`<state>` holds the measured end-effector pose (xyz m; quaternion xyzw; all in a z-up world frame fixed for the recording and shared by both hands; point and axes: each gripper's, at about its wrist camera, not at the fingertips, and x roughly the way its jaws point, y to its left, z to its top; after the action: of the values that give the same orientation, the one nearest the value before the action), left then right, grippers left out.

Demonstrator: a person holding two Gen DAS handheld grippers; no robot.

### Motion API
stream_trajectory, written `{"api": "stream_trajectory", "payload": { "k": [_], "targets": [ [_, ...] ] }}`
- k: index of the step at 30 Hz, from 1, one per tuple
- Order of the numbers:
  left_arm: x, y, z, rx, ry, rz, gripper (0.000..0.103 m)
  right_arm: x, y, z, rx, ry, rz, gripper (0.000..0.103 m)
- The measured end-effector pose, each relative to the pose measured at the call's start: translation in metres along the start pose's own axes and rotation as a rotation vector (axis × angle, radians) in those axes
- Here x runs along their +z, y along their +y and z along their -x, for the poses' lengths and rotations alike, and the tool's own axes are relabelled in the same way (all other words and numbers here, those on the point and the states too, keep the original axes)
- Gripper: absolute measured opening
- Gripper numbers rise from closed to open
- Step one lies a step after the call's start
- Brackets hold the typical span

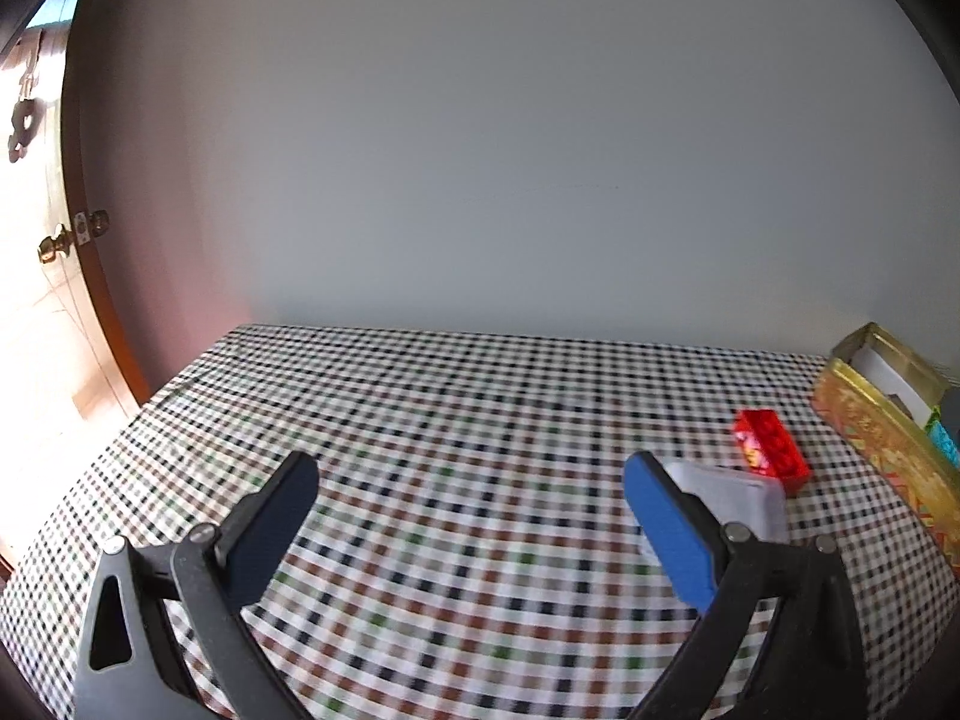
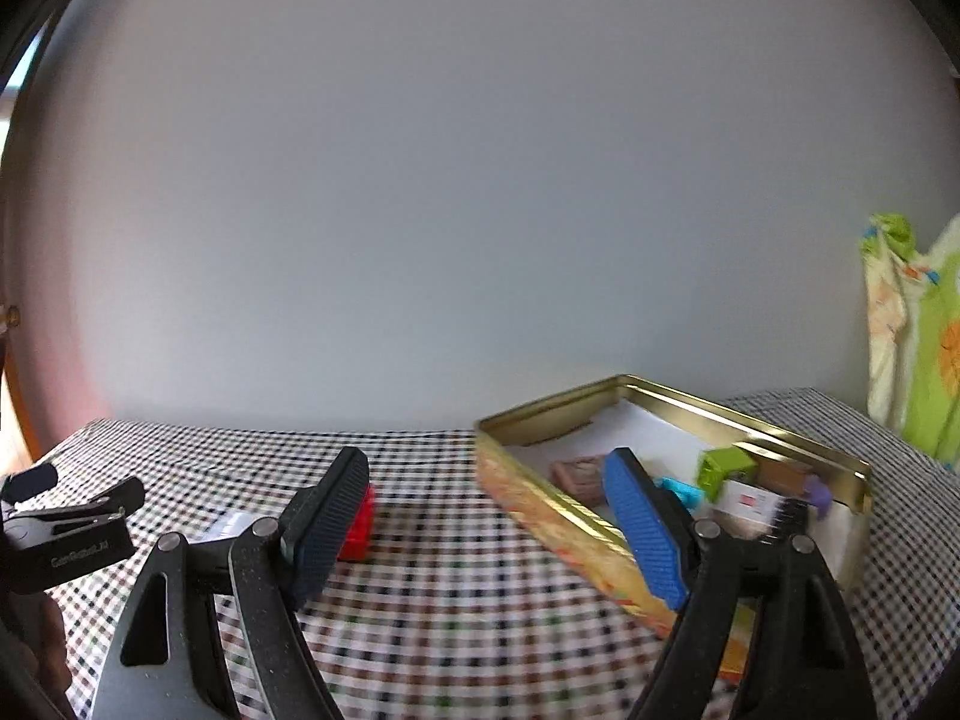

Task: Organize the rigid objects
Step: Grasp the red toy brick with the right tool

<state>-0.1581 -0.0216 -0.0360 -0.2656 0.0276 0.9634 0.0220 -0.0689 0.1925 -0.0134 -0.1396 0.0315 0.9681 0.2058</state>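
Observation:
A red toy brick [image 1: 771, 447] lies on the checkered tablecloth [image 1: 456, 408], right of my left gripper [image 1: 471, 474], which is open and empty above the cloth. A white flat box [image 1: 735, 495] lies just behind its right finger. A gold tin [image 1: 888, 444] stands at the far right. In the right wrist view my right gripper [image 2: 486, 480] is open and empty. Its left finger hides part of the red brick [image 2: 358, 531]. Its right finger is in front of the gold tin [image 2: 558, 510], which holds a green block [image 2: 723, 468], a cyan piece [image 2: 681, 489] and several other small items.
A plain wall runs behind the table. An open wooden door with a brass knob [image 1: 57, 246] is at the left, past the table's left edge. A green and yellow cloth [image 2: 918, 336] hangs at the right. My left gripper shows at the left of the right wrist view [image 2: 72, 504].

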Motion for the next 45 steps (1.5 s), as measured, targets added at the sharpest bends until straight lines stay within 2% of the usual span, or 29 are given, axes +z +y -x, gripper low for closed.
{"api": "stream_trajectory", "payload": {
  "k": [5,9,15,17,21,23,27,33,35,45],
  "targets": [
    [0.002,0.011,-0.008,0.054,0.010,0.025,0.103,0.002,0.019,-0.030,0.038,0.102,0.012,0.082],
    [0.001,0.021,-0.013,0.056,0.035,0.065,0.103,0.002,0.029,-0.055,0.091,0.196,0.013,0.082],
    [0.000,0.021,-0.016,0.060,0.043,0.056,0.103,0.001,0.046,-0.091,0.140,0.315,0.036,0.082],
    [0.000,0.020,-0.017,0.061,0.045,0.044,0.103,-0.003,0.051,-0.108,0.162,0.374,0.035,0.070],
    [0.001,0.016,-0.019,0.056,0.051,0.025,0.103,-0.011,0.055,-0.138,0.170,0.506,0.027,0.063],
    [0.001,0.014,-0.021,0.056,0.054,0.017,0.103,-0.017,0.057,-0.150,0.175,0.570,0.032,0.053],
    [0.002,0.010,-0.022,0.056,0.055,0.009,0.103,-0.019,0.060,-0.159,0.141,0.586,0.040,0.049],
    [0.003,0.005,-0.024,0.051,0.066,0.006,0.103,-0.021,0.062,-0.157,0.159,0.585,0.061,0.044],
    [0.004,0.004,-0.025,0.049,0.070,0.005,0.103,-0.022,0.057,-0.155,0.165,0.585,0.061,0.035],
    [0.002,0.009,-0.041,0.049,0.089,0.001,0.103,-0.030,0.051,-0.131,0.234,0.599,0.110,0.034]
  ]
}}
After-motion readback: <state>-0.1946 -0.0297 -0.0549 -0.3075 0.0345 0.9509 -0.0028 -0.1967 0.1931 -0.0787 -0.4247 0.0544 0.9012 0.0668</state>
